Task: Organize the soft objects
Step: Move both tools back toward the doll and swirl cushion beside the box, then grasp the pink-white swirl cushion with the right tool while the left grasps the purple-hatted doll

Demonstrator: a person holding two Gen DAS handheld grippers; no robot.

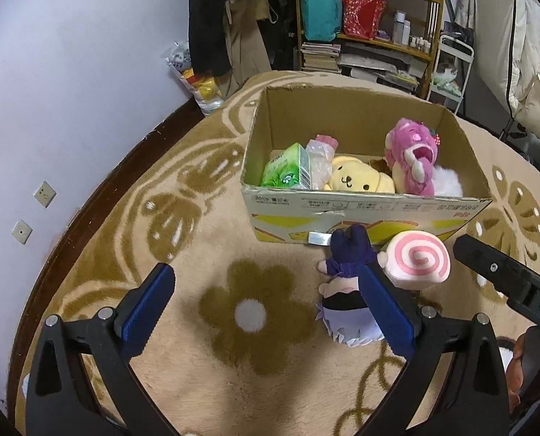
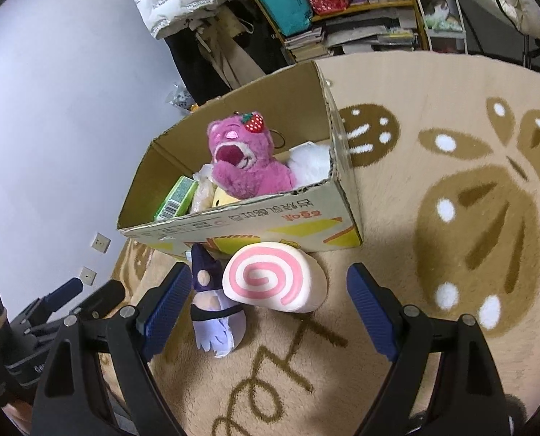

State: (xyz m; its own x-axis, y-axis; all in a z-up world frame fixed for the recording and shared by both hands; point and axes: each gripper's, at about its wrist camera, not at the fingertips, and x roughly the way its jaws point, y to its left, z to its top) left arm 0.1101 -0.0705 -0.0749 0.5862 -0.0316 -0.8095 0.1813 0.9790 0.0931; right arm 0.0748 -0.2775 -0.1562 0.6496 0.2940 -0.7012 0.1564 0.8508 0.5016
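A pink-and-white swirl roll plush point(image 2: 270, 279) lies on the rug against the front of an open cardboard box point(image 2: 233, 218). My right gripper point(image 2: 270, 272) hangs open above it, pads clear of it on both sides. A small doll in dark purple point(image 2: 212, 312) lies just left of the roll. In the left wrist view my left gripper point(image 1: 264, 270) is open over bare rug. Its right finger point(image 1: 382, 309) covers part of the doll point(image 1: 342, 301), and the roll point(image 1: 419, 258) lies beyond. The box point(image 1: 364, 214) holds a pink bear point(image 1: 411, 156), a yellow plush point(image 1: 357, 178) and a green pack point(image 1: 288, 170).
The beige flower-patterned rug point(image 1: 233, 327) spreads around the box. A wall with two sockets point(image 1: 44, 193) runs on the left. Hanging clothes point(image 1: 212, 29), a plastic bag point(image 1: 193, 76) and a crowded shelf point(image 1: 371, 18) stand behind the box.
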